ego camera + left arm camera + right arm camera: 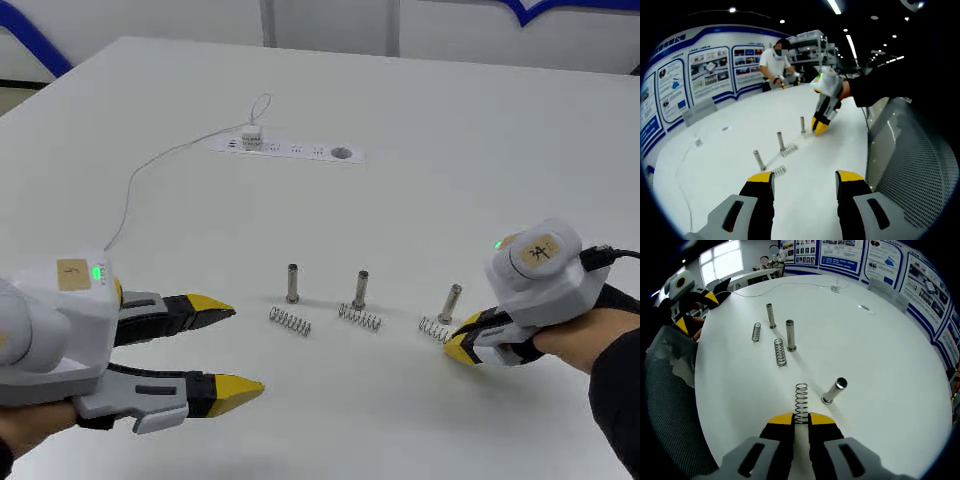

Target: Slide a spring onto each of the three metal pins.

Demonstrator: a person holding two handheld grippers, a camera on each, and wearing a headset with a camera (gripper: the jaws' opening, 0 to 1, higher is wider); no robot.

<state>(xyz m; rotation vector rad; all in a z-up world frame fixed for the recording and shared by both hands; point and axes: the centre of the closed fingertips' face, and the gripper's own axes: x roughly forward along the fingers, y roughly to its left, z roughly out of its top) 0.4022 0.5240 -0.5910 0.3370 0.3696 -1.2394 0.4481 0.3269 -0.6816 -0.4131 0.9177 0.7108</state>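
Three metal pins stand upright in a row on the white table: left pin (292, 283), middle pin (361, 289), right pin (451, 303). A spring lies in front of each: left spring (290, 320), middle spring (360, 318), right spring (435, 329). My right gripper (466, 346) is low on the table, shut on the near end of the right spring (801, 399), beside the right pin (834, 390). My left gripper (238, 350) hovers open at the lower left with nothing between its jaws, short of the left pin (759, 160) and the left spring (779, 170).
A white strip (290, 148) with a small white device (251, 138) and a thin cable (140, 180) lies at the back of the table. A person (775, 62) works at a far bench. The table edge (867, 135) drops off toward a mesh surface (905, 155).
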